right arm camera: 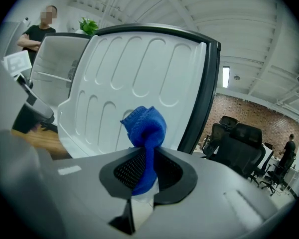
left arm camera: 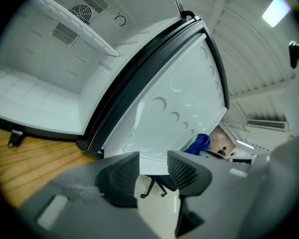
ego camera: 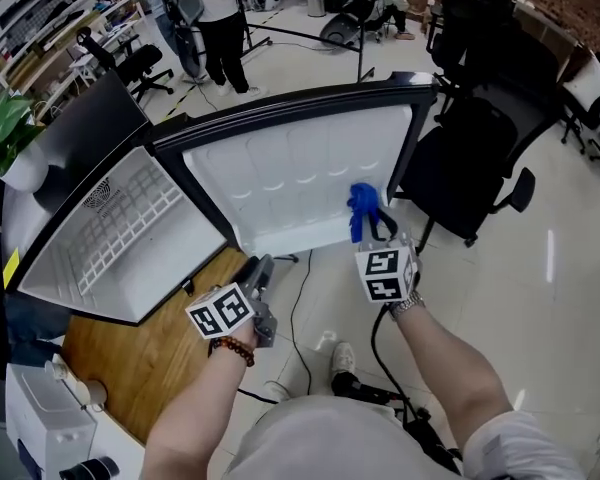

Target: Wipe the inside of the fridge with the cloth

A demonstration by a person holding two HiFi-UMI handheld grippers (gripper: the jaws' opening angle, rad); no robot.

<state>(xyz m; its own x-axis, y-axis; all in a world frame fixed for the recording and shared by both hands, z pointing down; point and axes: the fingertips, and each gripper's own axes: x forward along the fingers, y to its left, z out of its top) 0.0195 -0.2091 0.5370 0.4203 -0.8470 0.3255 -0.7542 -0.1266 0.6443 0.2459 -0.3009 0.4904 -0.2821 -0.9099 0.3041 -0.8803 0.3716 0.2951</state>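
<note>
A small black fridge stands on a wooden table with its door swung wide open, white moulded liner facing me. My right gripper is shut on a bunched blue cloth, whose tip sits near the lower right of the door liner; whether it touches I cannot tell. In the right gripper view the cloth stands up between the pads. My left gripper hangs open and empty below the door's bottom edge, its fingers apart. The fridge's white interior shows in the left gripper view.
Black office chairs crowd the floor to the right of the door. Cables trail across the pale floor below it. A wire shelf lies inside the fridge. People stand at the back; a plant is at left.
</note>
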